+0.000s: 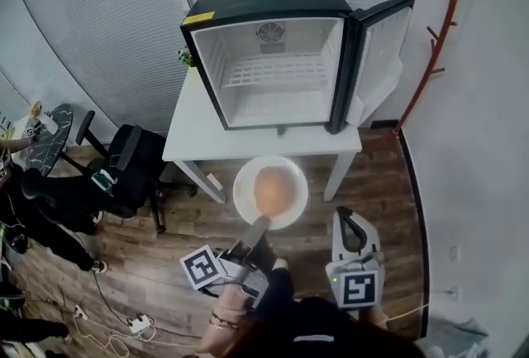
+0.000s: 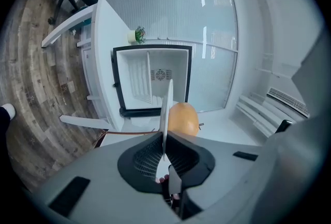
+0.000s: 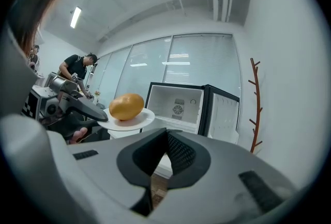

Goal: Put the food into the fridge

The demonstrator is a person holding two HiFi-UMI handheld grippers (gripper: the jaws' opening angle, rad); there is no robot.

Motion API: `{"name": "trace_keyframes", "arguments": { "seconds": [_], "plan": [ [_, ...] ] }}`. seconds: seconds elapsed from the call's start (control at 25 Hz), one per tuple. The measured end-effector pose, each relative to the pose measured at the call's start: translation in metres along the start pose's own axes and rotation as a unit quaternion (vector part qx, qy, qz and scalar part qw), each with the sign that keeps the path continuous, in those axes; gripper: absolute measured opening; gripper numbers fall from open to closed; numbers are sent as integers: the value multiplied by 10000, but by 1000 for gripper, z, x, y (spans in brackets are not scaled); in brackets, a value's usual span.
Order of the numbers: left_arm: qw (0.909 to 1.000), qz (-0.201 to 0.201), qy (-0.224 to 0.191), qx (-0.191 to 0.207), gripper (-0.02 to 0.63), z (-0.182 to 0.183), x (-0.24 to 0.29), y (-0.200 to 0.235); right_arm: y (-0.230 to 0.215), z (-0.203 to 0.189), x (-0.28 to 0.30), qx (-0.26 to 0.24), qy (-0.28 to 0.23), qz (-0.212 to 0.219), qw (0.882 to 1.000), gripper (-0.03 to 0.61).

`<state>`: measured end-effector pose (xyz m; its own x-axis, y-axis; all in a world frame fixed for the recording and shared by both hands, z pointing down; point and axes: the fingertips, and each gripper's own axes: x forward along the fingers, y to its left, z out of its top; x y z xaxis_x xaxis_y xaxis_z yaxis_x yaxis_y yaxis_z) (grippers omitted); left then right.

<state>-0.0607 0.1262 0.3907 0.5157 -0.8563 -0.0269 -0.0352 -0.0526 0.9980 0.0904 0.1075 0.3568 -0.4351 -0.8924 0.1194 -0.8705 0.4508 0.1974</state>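
A round orange-yellow food (image 1: 271, 189) lies on a white plate (image 1: 244, 183) that hangs in the air in front of the table. My left gripper (image 1: 254, 231) is shut on the plate's near rim. In the left gripper view the plate (image 2: 167, 104) stands edge-on between the jaws, with the food (image 2: 182, 118) to its right. The black fridge (image 1: 281, 50) stands on the white table (image 1: 190, 133), its door (image 1: 380, 59) swung open to the right and its white inside bare. My right gripper (image 1: 347, 220) hangs lower right, shut and holding nothing; its view shows plate (image 3: 135, 123) and food (image 3: 126, 106).
A black office chair (image 1: 124, 166) stands left of the table on the wooden floor. A brown coat rack (image 1: 438, 26) leans by the right wall. A small plant (image 1: 186, 57) sits behind the fridge. A power strip (image 1: 136, 322) and cables lie at lower left. A person (image 3: 77, 70) stands far left.
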Motion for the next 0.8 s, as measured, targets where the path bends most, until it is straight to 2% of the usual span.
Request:
{"name": "trace_keyframes", "arguments": {
  "seconds": [0.16, 0.56, 0.72, 0.8],
  "plan": [
    [9999, -116, 21, -20, 15, 19, 7, -2, 5, 4, 22, -179, -8, -74, 9998, 2],
    [9997, -5, 218, 105, 16, 74, 28, 13, 23, 17, 68, -249, 180, -274, 9992, 2],
    [9992, 22, 357, 192, 15, 92, 35, 17, 32, 27, 74, -463, 66, -436, 9980, 2],
    [9989, 62, 399, 251, 16, 96, 32, 19, 37, 29, 68, -320, 0, -531, 9981, 2]
  ]
}}
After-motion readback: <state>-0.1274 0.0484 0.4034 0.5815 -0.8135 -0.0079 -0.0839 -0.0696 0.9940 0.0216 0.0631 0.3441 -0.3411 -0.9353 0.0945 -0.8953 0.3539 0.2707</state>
